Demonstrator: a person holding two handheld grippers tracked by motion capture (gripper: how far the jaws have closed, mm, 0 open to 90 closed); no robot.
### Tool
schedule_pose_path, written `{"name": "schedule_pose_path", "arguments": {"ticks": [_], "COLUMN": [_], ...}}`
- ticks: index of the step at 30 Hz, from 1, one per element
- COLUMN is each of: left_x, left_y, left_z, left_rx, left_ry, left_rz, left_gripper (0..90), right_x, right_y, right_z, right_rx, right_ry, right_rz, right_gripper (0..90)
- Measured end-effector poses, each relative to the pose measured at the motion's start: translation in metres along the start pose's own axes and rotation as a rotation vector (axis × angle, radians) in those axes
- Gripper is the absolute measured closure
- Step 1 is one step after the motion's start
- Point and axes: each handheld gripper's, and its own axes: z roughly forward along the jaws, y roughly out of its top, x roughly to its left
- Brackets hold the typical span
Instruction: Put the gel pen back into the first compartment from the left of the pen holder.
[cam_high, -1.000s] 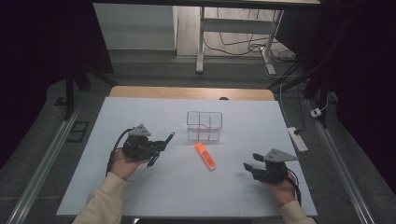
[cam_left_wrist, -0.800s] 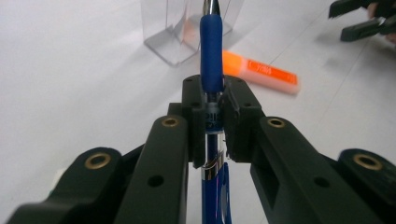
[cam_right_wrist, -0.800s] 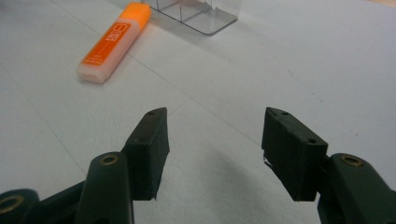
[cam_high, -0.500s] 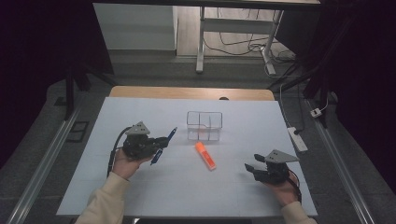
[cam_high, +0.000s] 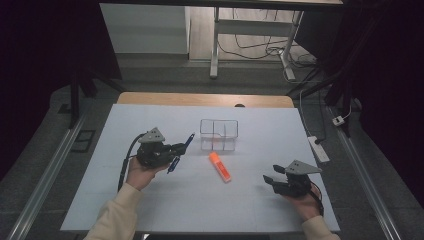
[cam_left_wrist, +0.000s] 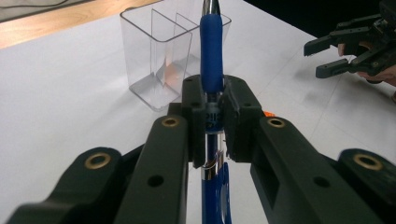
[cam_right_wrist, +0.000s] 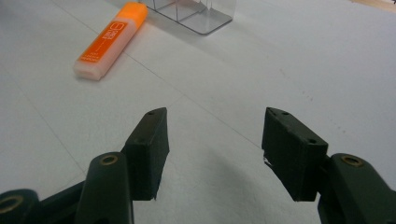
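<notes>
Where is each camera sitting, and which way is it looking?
High view: above the person's side of the table, looking forward and down; forearms, hands, left tongs and right tongs show.
Left gripper view: rides the left tongs, looking along shut jaws holding a blue pen.
Right gripper view: rides the right tongs, jaws open.
All three share the clear organizer and orange highlighter.

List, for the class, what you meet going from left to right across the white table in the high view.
Left gripper shut on the blue pen → clear plastic divided holder → orange highlighter marker → right gripper, jaws open and empty.
</notes>
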Motion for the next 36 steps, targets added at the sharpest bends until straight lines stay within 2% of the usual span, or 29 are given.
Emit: {"name": "schedule_pose_path", "arguments": {"ticks": [6, 9, 22, 27, 36], "left_x": [-0.001, -0.001, 0.000, 0.001, 0.007], "left_y": [0.008, 0.013, 0.042, 0.047, 0.050], "left_z": [0.000, 0.002, 0.012, 0.013, 0.014], "left_rx": [-0.029, -0.039, -0.094, -0.106, -0.136], "left_ry": [0.006, -0.004, 0.000, 0.011, 0.014], "left_rz": [-0.001, -0.005, 0.007, 0.017, -0.003], "left_gripper": [79.8, 79.8, 79.7, 79.7, 79.7], "right_x": [-0.001, -0.001, -0.005, -0.005, -0.006], "right_y": [0.000, 0.000, -0.001, -0.001, -0.001], "right_z": [-0.002, -0.002, -0.004, -0.003, -0.003], "right_rx": [0.002, -0.008, -0.014, -0.009, -0.006], "right_ry": [-0.006, 0.000, 0.002, 0.000, 0.001], "right_rz": [0.002, 0.003, 0.003, 0.005, 0.006], "right_gripper": [40.8, 40.8, 40.4, 40.2, 39.9]}}
